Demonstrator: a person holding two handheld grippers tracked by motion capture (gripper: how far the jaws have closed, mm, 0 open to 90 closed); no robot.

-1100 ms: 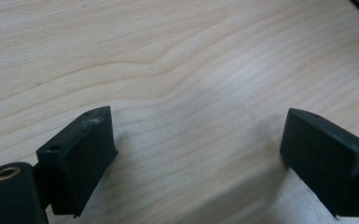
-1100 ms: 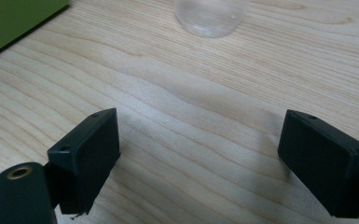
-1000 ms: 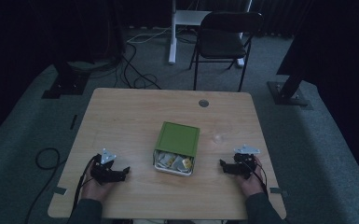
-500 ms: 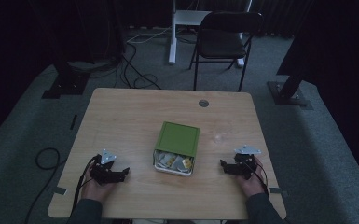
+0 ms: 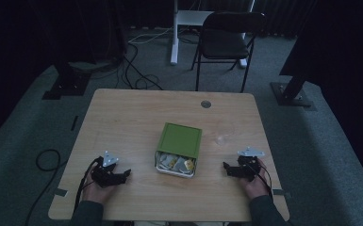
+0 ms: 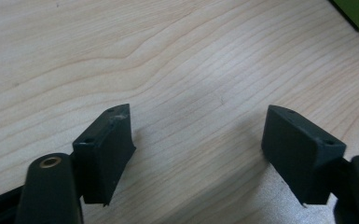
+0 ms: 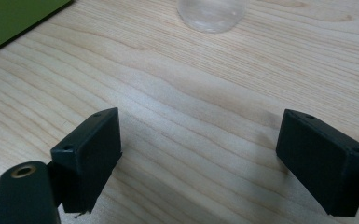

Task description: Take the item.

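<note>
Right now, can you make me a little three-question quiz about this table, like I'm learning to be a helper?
1. True or false: the green lid covers the whole tin.
2. What sits on the table between the tin and the right claw: A) a clear cup, B) a spoon, C) a red ball?
3. Fill in: both the left claw and the right claw are ____, with nothing between their jaws.

Key
1. False. The lid is slid back, so the near end of the tin is uncovered and small packets show inside.
2. A. A clear cup stands there.
3. Open. The left claw's jaws have just been closing a little, on nothing.
</note>
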